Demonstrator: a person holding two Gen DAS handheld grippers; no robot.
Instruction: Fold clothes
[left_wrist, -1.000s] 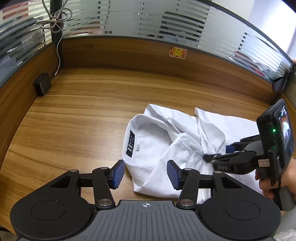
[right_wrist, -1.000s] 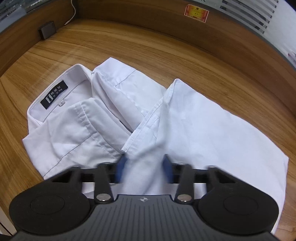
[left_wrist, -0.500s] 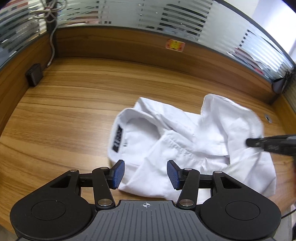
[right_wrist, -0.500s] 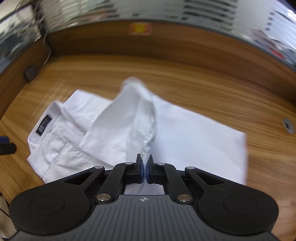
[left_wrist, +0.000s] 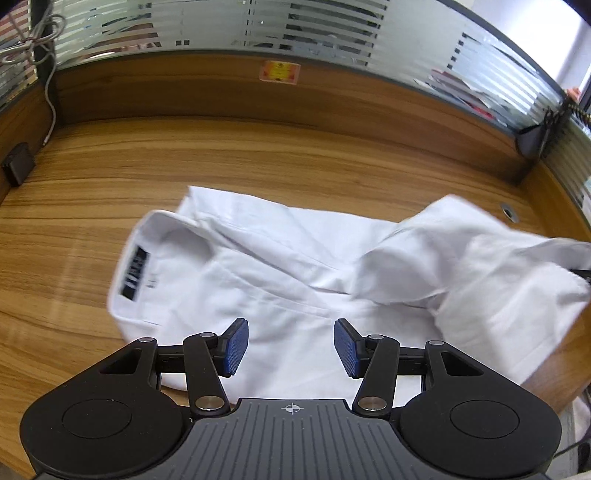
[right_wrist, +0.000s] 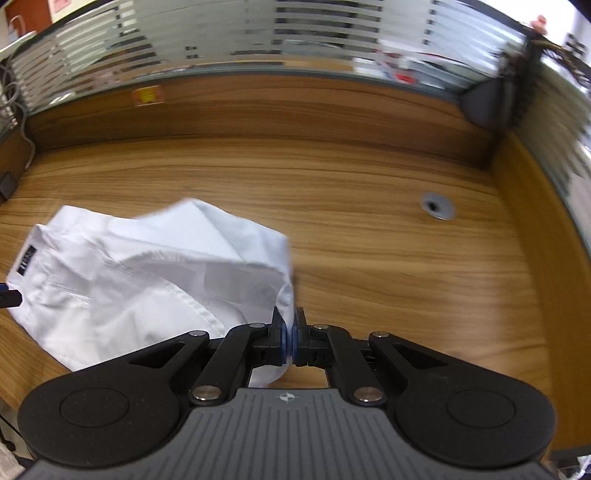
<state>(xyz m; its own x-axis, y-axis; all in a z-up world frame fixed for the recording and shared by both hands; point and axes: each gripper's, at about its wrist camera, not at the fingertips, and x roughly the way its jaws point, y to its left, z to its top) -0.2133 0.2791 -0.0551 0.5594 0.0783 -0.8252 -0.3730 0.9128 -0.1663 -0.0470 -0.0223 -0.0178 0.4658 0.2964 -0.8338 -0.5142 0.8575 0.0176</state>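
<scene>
A white shirt (left_wrist: 280, 280) lies on the wooden surface (left_wrist: 184, 166), partly spread and partly lifted. Its collar, with a dark label (left_wrist: 135, 272) inside, is at the left end and rests flat on the wood. The right part of the shirt is raised off the surface and hangs as a loose fold, blurred in both views.

The right tongs (right_wrist: 289, 338) are pressed together on an edge of the shirt; the cloth comes up between the two blue pads and drapes away to the left. In the left wrist view, only a small dark part of these tongs shows at the right border, behind the raised cloth.

The left tongs (left_wrist: 291, 347) stand apart, about half way, above the near edge of the shirt body. Nothing is between the blue pads (left_wrist: 236, 345); whether they touch the cloth below I cannot tell.

A round grey cable hole (right_wrist: 437, 206) is in the wood, well apart from the shirt. A low wooden wall with striped glass (left_wrist: 258, 26) above it closes the far side.
</scene>
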